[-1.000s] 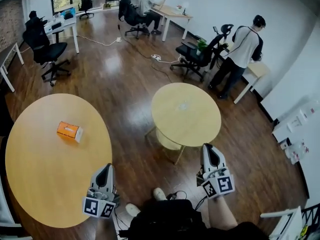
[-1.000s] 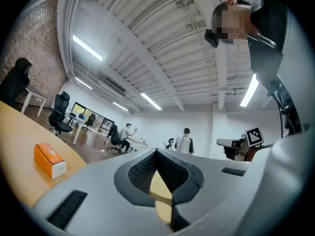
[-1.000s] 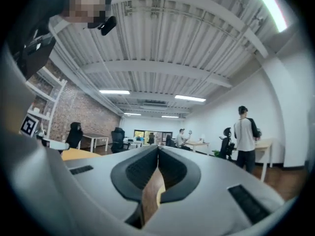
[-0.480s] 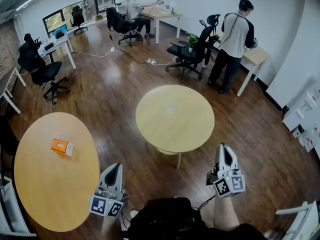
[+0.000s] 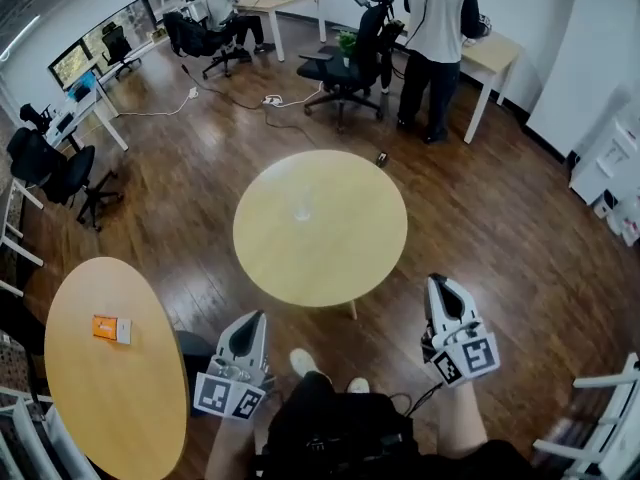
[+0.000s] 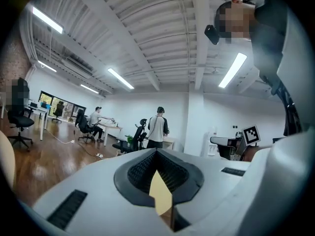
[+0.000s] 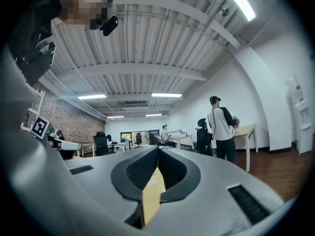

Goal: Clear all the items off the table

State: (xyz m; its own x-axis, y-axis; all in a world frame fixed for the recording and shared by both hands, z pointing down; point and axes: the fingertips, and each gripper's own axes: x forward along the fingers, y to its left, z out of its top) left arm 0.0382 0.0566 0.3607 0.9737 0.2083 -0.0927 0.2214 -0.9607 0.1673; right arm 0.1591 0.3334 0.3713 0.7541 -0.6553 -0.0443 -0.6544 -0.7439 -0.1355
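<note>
A glossy floor (image 5: 200,158) of dark brown wooden planks fills most of the head view. On it stands a round table (image 5: 330,258) with a smooth, pale yellow wood top and thin legs under its near edge; close to its middle is a small clear thing (image 5: 300,206), too faint to name. To the left lies an oval table (image 5: 120,398) of the same pale wood, its top bare but for one item. Farther back a person (image 5: 435,18) in a white top with dark sleeves stands at a pale rectangular table (image 5: 495,53), beside a black padded office chair (image 5: 345,68) on a star base. The left tongs (image 5: 250,320) and right tongs (image 5: 440,284) are grey moulded plastic with black ribbed pads, each carrying a cube of black-and-white square markers; they hang over the floor at the near side of the round table, well apart from each other. Each gripper view shows the pads pressed together with nothing between them. The orange box (image 5: 105,328), a small rectangular carton with a white end, lies flat on the oval table near its far left edge, well apart from both tongs; what it holds cannot be seen.
</note>
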